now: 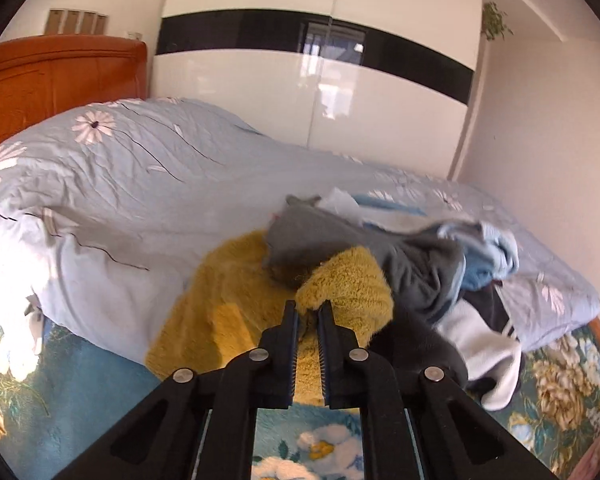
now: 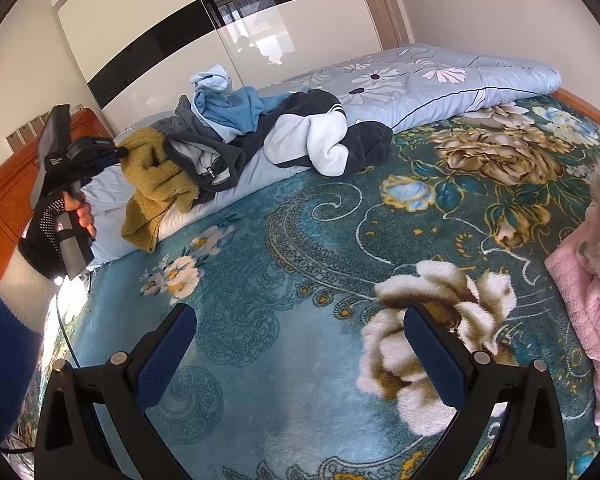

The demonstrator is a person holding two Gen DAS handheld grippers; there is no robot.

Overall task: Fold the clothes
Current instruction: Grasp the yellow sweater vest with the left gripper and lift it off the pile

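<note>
Left wrist view: the left hand-held gripper point(image 1: 308, 312) is pinched narrow on a fold of the yellow sweater point(image 1: 228, 312), which lies dead ahead at 12 o'clock on the pale blue quilt point(image 1: 120, 184). Grey garment point(image 1: 340, 240) just beyond, toward 1 o'clock.

Right wrist view: the right hand-held gripper point(image 2: 300, 332) spread wide over the floral blanket point(image 2: 300, 240), holding nothing. The yellow sweater point(image 2: 156, 176) sits well apart at 10 o'clock, seemingly draped off the quilt's edge beside the clothes pile point(image 2: 260, 132).

Bare floral blanket point(image 2: 284, 248) ahead; clothes heap point(image 2: 260, 140) behind, pink garment point(image 2: 588, 292) rightward.
</note>
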